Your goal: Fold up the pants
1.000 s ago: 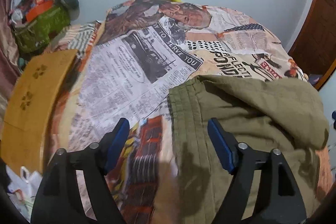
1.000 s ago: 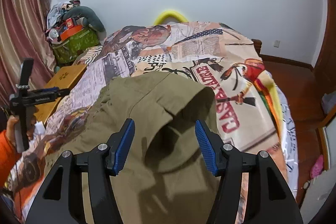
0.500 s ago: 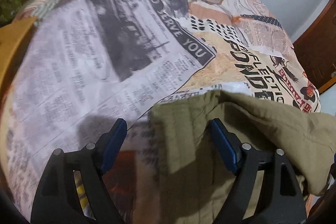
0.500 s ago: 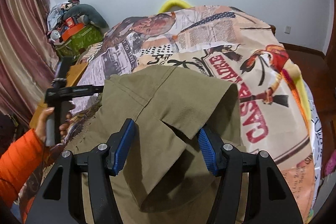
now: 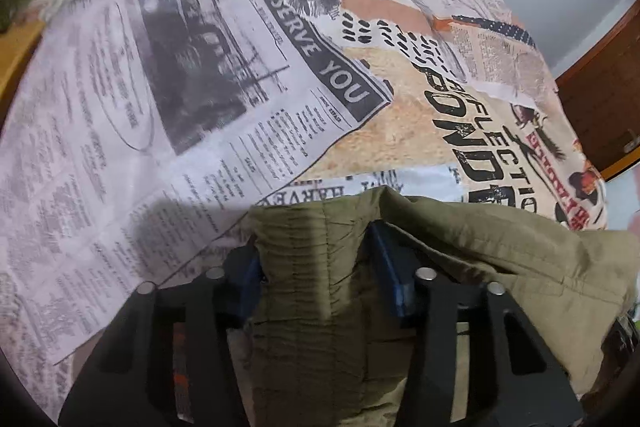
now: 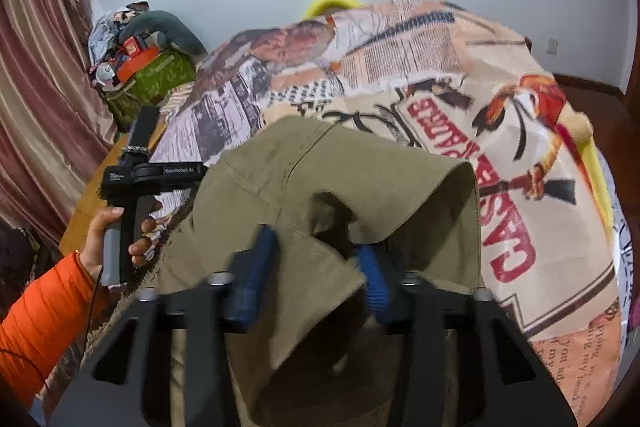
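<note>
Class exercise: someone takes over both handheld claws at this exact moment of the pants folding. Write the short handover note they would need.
Left claw: fingers closed in on the ribbed waistband edge of the olive pants.
Right claw: fingers closed in on a folded flap of the pants.
Pants lie bunched on the printed bedspread, part of the cloth raised between the two claws.
Done: both grips taken.
Left: carry the held edges over, lay them flat, smooth, probably fold again.

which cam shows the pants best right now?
Right wrist. It shows most of the olive pants spread over the printed bedspread, folded top edge included, plus the left hand-held gripper at their side. Left wrist only shows a bunched ribbed section between its fingers and one fold trailing right.
</note>
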